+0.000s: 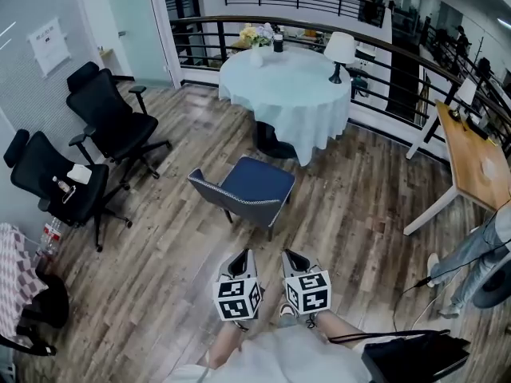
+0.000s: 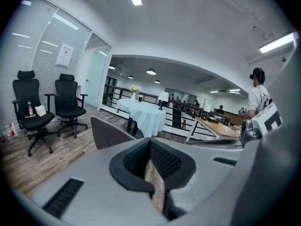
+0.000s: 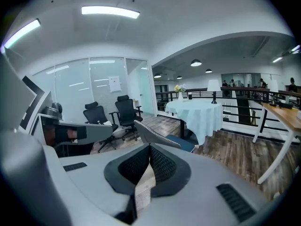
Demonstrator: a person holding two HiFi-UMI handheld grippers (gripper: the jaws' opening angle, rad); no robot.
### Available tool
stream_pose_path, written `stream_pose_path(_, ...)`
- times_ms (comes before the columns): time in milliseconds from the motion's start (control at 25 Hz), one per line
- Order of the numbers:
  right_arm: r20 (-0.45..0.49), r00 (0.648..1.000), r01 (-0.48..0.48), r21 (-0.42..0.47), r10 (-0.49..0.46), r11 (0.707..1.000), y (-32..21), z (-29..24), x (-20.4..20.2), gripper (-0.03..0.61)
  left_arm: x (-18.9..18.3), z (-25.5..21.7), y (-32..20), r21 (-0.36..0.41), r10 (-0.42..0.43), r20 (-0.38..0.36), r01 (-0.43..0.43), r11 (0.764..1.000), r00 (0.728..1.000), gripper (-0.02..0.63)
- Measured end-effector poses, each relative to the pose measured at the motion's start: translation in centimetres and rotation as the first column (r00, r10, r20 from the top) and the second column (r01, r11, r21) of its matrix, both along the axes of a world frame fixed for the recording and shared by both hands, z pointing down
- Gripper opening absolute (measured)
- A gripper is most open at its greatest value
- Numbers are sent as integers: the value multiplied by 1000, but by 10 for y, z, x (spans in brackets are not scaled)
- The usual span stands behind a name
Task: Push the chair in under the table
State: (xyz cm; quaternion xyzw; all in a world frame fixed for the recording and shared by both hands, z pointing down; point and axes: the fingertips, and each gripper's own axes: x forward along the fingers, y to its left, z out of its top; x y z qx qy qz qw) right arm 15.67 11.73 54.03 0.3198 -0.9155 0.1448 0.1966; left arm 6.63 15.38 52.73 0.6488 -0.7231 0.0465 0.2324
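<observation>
1. Chair (image 1: 251,183) out on the wood floor, short of the round surface (image 1: 295,82); seat toward the hanging cloth, backrest toward the person and turned slightly askew.
2. Left claw (image 1: 242,255) and right claw (image 1: 292,255) side by side, both pinched fully shut with nothing between the pads, near the backrest but not touching it.
3. Step in hand, by judgement: closing in on the backrest.
4. Plant one closed tip on each side of the top rail, evenly spread, so the push runs straight instead of spinning the chair.
5. Square the chair to the pedestal first, then push level and slowly; probably some drag from the legs, so guard against tipping.
6. Stop once the seat slips beneath the cloth; mind the lamp (image 1: 341,50) if the pedestal takes a knock.
</observation>
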Motion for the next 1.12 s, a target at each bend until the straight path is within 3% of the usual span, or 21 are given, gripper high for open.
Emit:
stream_pose_path(840, -33, 976, 215, -65, -217, 974, -95, 14, -19, 17, -10, 5, -100, -17, -100, -8, 100, 995, 995, 3)
stream_pose_path(1120, -71, 957, 283, 12, -281, 959, -111, 13, -26, 17, -4, 9, -117, -25, -98, 1, 98, 995, 995, 3)
